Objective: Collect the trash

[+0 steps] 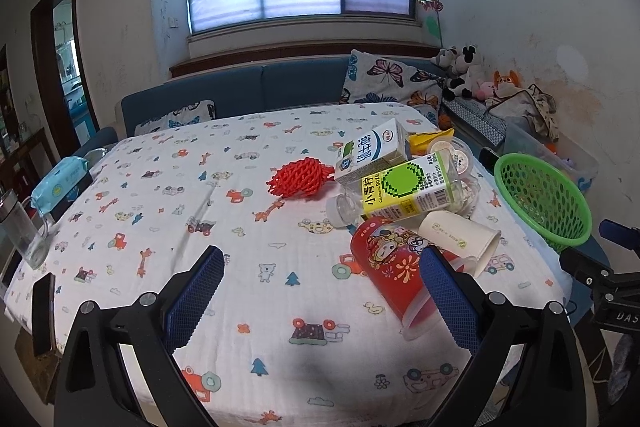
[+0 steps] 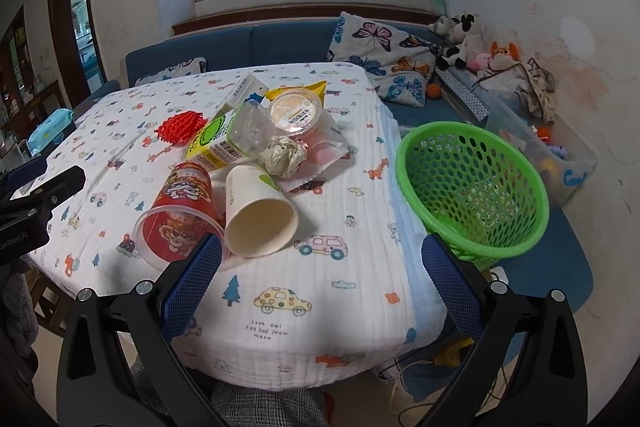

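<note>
Trash lies heaped on the right half of the cloth-covered table: a red cup and a white paper cup on their sides at the front, touching each other, then a lime drink carton, a milk carton, a crumpled paper ball, a lidded plastic tub and a red foam net set a little apart toward the middle. Off the table's right edge stands the green basket, which looks empty. Both tools hover over the near edge with nothing between their fingers: the left gripper has its jaws spread, its right pad in front of the red cup, and the right gripper is likewise spread wide, aimed between the white cup and the basket. My guess is the cups go first, and the risks lie there: both are round and lying down, so a nudge from one pad could roll them off the near edge, and a hard squeeze would crush the paper one. Pulling either out may drag the cartons leaning behind them, and the loose cloth could bunch. The basket is light and could tip if its rim is struck. At the left edge a tissue pack and a glass bottle are well clear.
</note>
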The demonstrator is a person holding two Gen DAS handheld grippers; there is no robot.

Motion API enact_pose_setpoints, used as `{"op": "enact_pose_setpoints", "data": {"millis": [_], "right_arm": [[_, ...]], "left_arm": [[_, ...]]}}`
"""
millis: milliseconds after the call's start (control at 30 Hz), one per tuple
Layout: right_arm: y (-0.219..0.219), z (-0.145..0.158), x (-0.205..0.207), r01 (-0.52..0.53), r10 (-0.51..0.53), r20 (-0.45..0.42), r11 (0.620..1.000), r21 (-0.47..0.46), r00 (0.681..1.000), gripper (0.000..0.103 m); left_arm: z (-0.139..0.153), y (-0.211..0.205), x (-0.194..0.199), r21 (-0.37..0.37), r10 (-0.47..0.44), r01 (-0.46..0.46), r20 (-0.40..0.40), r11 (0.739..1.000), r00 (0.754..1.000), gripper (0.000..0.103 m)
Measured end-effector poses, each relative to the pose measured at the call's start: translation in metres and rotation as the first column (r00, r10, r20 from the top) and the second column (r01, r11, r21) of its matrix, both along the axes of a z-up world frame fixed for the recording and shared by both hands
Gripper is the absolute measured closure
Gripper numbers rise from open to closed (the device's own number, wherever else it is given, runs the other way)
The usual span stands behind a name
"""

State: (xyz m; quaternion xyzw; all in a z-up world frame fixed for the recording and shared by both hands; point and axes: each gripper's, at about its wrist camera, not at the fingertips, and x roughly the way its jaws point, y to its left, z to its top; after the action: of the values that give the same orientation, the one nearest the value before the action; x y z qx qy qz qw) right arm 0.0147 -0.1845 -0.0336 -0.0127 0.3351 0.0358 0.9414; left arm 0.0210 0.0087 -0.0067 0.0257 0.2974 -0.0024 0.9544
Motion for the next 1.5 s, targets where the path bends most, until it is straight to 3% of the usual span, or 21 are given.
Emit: {"op": "enact_pose_setpoints", "data": {"millis": [400,700,1200,1500], "right_arm": [[-0.003,-0.001,0.017,-0.026,0.026,-0.013,1.000,0.007,1.000,0.004],[-0.009,-0.006,0.030,-0.049,0.050,-0.028,0.999,0.023,0.998,0.004],[-0.017,-0.013,0.057,-0.095,0.096,-0.052,0.995,0.028,0.994,0.004],[-0.020,-0.016,0.075,-0.146,0.149,-0.088,0.988,0.039,0.985,0.004]], "left_arm": [[-0.006,0.000,0.021,-0.043,-0.020,0.017,-0.074,0.999,0.997,0.010],[-0.015,-0.012,0.053,-0.124,-0.069,0.045,-0.196,0.991,0.978,0.016],[-0.043,-0.033,0.109,-0.214,-0.092,0.010,-0.379,0.977,0.921,0.016],[-0.070,-0.026,0.131,-0.313,-0.117,-0.045,-0.478,0.949,0.870,0.019]]}}
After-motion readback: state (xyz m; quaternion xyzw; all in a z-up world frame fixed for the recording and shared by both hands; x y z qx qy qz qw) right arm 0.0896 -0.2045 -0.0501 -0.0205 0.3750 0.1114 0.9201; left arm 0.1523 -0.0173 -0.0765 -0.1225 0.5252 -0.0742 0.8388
